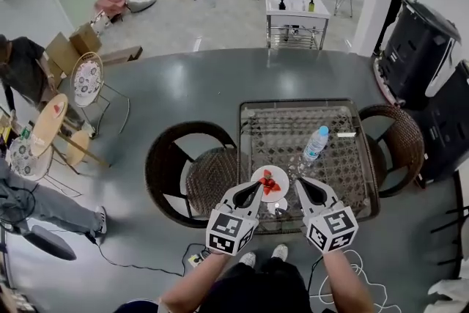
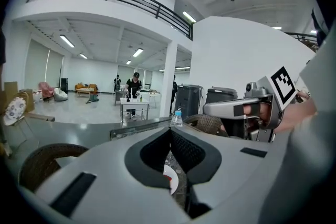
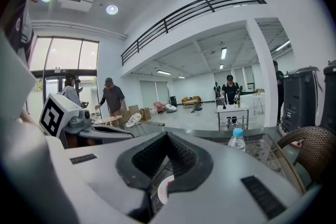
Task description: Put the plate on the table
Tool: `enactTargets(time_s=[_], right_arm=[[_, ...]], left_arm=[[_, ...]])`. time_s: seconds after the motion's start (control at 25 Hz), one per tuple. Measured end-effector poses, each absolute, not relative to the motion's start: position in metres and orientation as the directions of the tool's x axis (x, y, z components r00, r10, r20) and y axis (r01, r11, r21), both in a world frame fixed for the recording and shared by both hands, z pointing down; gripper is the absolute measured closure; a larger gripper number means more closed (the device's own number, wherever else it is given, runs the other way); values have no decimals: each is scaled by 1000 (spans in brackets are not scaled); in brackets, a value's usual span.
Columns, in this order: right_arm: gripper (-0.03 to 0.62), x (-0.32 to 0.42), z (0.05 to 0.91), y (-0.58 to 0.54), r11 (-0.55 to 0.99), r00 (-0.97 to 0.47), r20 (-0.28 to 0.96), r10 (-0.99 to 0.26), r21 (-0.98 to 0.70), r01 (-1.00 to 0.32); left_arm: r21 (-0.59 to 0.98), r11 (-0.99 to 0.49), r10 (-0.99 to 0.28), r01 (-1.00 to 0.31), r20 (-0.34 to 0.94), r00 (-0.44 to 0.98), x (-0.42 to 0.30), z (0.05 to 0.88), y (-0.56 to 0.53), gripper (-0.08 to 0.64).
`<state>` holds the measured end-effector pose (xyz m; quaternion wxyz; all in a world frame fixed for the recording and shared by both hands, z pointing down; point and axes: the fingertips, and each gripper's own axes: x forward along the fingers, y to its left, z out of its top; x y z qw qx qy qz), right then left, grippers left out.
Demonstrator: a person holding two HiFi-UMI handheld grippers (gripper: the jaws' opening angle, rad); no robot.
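A white plate (image 1: 269, 182) with red pieces of food on it lies on the glass-topped wicker table (image 1: 344, 165), near the table's front edge. My left gripper (image 1: 256, 188) is shut and empty, its tip just left of the plate. My right gripper (image 1: 297, 184) is also shut and empty, just right of the plate. In the left gripper view the jaws (image 2: 169, 132) meet at the tip, and the plate (image 2: 171, 180) shows below them. In the right gripper view the jaws (image 3: 167, 136) meet too, with the plate (image 3: 164, 189) beneath.
A water bottle (image 1: 316, 143) stands on the table beyond the plate. Wicker chairs flank the table at left (image 1: 187, 172) and right (image 1: 399, 146). Black bins (image 1: 421, 48) stand at the right. A person works at a white cart (image 1: 296, 11) far back.
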<state>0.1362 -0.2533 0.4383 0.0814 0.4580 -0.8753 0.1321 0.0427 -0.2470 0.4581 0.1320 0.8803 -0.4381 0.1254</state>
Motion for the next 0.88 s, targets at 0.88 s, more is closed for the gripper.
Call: enactTargets(time_s=[0.88], right_arm=[[588,132,412,-248,561,-570,207,-795,-105,-821]], left_arm=[[122,-610,-722,-783,322,612,43,445,-241,551]])
